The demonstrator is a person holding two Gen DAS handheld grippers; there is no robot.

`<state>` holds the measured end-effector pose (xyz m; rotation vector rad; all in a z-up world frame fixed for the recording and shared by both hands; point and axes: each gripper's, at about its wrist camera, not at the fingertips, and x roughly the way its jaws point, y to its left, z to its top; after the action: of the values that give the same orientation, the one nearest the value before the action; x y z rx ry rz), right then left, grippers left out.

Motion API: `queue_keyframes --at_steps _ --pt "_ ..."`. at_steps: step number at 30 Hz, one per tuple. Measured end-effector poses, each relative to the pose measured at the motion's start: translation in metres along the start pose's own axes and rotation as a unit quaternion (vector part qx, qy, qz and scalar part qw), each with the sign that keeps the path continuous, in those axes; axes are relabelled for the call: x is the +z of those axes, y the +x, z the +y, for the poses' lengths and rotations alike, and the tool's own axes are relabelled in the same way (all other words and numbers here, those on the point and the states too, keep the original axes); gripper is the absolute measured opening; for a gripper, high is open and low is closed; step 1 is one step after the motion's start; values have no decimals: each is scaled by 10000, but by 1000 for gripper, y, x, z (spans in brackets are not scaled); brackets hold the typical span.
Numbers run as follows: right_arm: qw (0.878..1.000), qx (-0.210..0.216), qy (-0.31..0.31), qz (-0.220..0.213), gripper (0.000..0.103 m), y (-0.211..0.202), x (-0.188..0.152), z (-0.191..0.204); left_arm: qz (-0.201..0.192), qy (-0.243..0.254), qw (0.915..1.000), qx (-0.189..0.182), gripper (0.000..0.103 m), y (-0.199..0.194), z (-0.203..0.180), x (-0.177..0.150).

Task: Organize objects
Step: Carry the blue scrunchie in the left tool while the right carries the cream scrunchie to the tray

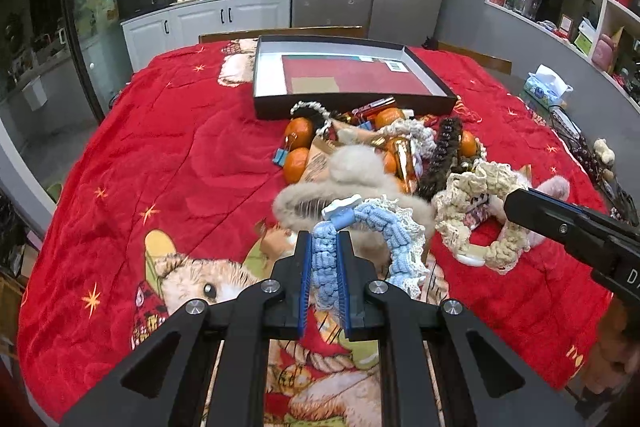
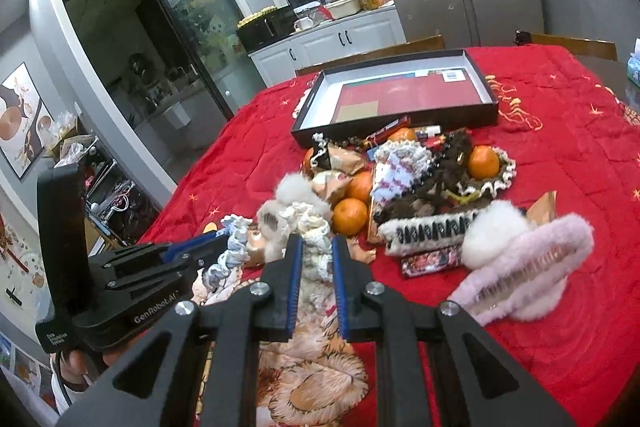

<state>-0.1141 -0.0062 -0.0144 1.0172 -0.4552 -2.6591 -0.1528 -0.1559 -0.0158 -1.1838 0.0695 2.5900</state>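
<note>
Clamped between my left gripper (image 1: 325, 247) pads, jaws nearly shut, is a pale blue crocheted scrunchie-style hair band (image 1: 372, 223), lifted above the red quilted tablecloth (image 1: 168, 155). My right gripper (image 2: 316, 253) pinches a cream lace scrunchie (image 2: 310, 227) (same tight grip). Beyond lie oranges (image 2: 350, 215), fluffy hair clips (image 2: 532, 259) and an open black shallow box (image 1: 276, 107).

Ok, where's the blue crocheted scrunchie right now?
In the left wrist view, the blue crocheted scrunchie is pinched in the left gripper, low centre, just before the beige fluffy clip.
</note>
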Motion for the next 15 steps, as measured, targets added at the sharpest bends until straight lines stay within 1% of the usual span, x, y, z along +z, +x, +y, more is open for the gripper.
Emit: queue_keyframes --at_steps 5,15 --pt "10000 -11 7 -16 15 3 16 -8 -39 5 10000 38 11 4 -3 19" --pt "9999 17 -50 -110 15 14 58 -16 -238 -17 9997 82 11 14 -5 62"
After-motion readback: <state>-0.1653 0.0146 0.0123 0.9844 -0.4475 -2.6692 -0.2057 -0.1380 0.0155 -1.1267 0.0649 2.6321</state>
